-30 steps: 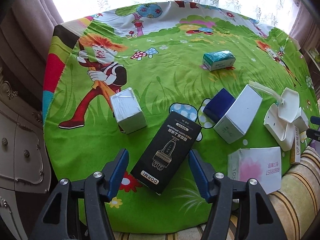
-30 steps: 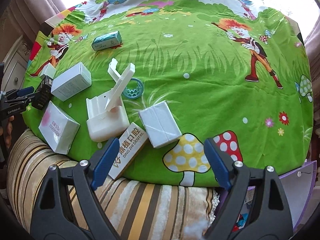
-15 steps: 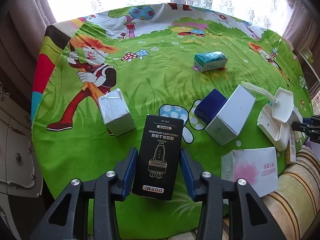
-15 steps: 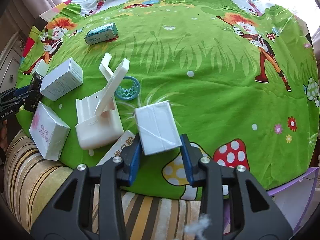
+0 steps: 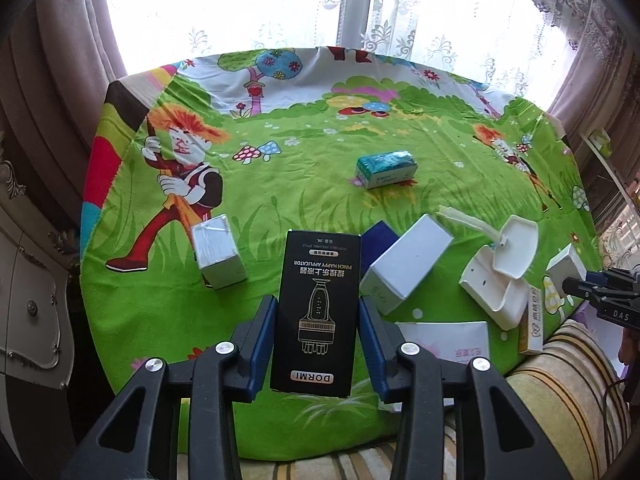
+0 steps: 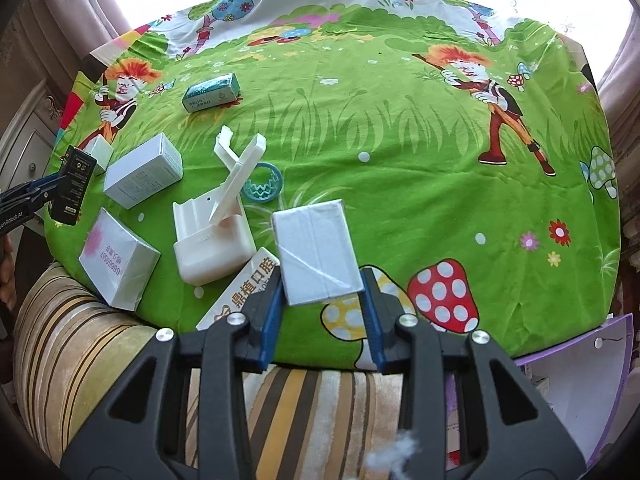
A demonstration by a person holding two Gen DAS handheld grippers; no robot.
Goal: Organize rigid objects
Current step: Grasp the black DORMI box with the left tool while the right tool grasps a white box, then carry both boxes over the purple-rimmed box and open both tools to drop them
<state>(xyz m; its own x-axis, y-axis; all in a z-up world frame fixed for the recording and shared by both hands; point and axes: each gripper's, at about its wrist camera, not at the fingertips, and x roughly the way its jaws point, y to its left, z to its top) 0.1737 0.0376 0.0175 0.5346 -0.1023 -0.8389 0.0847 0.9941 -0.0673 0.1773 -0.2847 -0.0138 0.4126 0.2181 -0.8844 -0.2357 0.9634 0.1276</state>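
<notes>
My left gripper (image 5: 318, 338) is shut on a tall black DORMI box (image 5: 318, 308), lifted off the green cartoon cloth (image 5: 280, 184); from the right wrist view that box (image 6: 74, 186) hangs at the far left. My right gripper (image 6: 320, 312) is shut on a white wrapped box (image 6: 314, 250), raised above the cloth (image 6: 400, 140). Left lying on the cloth are a small white wrapped box (image 5: 218, 256), a long white box (image 5: 404, 266), a dark blue box (image 5: 378, 236), a teal box (image 5: 386, 168), a pink-printed white box (image 6: 116, 258) and an open white plastic case (image 6: 214, 240).
A yellow-and-white dental carton (image 6: 240, 292) lies by the case, and a teal ring (image 6: 262, 186) sits behind it. A striped cushion (image 6: 80, 340) runs along the near edge. A white cabinet (image 5: 32, 300) stands on the left, curtains (image 5: 52, 80) behind.
Both grippers closed from open: the left onto the black box, the right onto the white wrapped box. Both boxes have since risen off the cloth, the black one turning upright.
</notes>
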